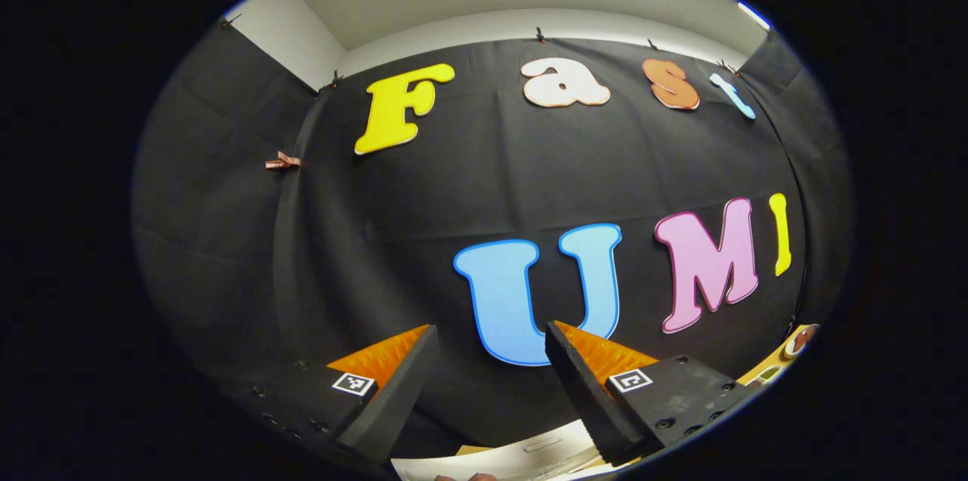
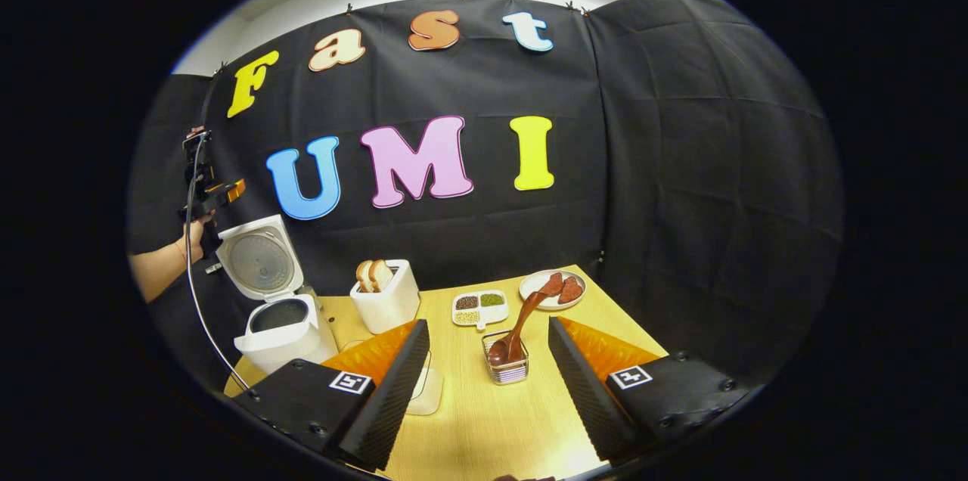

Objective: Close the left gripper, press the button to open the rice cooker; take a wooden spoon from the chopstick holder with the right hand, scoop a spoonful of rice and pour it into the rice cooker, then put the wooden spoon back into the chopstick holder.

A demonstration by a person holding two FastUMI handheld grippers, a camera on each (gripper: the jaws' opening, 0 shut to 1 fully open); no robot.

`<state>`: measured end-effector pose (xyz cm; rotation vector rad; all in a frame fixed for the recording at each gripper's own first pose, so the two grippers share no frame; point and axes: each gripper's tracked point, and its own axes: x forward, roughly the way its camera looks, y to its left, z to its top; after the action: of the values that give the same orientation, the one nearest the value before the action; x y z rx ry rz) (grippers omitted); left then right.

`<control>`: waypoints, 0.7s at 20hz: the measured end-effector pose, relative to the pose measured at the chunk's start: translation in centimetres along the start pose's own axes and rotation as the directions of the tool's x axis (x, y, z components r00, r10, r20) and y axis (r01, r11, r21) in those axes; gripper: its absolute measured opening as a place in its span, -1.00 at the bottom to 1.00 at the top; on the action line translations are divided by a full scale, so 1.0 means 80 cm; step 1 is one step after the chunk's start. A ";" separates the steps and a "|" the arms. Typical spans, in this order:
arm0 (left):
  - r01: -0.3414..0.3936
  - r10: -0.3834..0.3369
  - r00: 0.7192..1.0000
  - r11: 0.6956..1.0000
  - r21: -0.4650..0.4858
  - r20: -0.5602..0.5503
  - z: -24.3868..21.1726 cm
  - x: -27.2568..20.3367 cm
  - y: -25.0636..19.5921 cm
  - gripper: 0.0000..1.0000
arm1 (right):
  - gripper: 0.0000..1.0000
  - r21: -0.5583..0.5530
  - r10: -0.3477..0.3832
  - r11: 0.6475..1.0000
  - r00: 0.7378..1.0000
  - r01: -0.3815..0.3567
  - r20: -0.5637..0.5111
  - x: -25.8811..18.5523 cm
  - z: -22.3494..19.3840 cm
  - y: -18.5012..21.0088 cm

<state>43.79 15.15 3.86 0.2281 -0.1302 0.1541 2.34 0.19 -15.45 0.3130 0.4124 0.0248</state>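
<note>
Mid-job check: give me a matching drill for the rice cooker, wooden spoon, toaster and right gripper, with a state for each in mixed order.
1 rice cooker
2 wooden spoon
3 toaster
4 right gripper

a holds bread slices
b open, nothing between its fingers
c lid up
d standing in the chopstick holder

Pairs: 1-c, 2-d, 3-a, 4-b
</note>
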 end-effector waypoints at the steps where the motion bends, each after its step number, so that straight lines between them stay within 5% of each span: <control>1: -0.009 0.009 0.999 1.000 0.008 -0.033 -0.019 0.004 0.002 0.93 | 0.96 -0.001 -0.003 1.000 1.000 0.003 -0.003 -0.001 0.001 -0.002; 7: -0.028 0.036 0.961 0.999 0.034 -0.276 -0.115 0.002 0.007 0.92 | 0.96 0.013 -0.023 1.000 1.000 0.023 -0.001 -0.006 0.007 -0.017; 14: -0.075 0.019 0.941 0.986 -0.151 -0.338 -0.124 -0.035 0.005 0.98 | 0.96 0.035 -0.027 0.999 0.999 0.026 0.023 -0.023 0.025 -0.042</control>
<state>42.09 17.49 -6.02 0.0336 0.1916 0.2271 1.31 -3.75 -14.03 0.3418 0.3944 -0.0116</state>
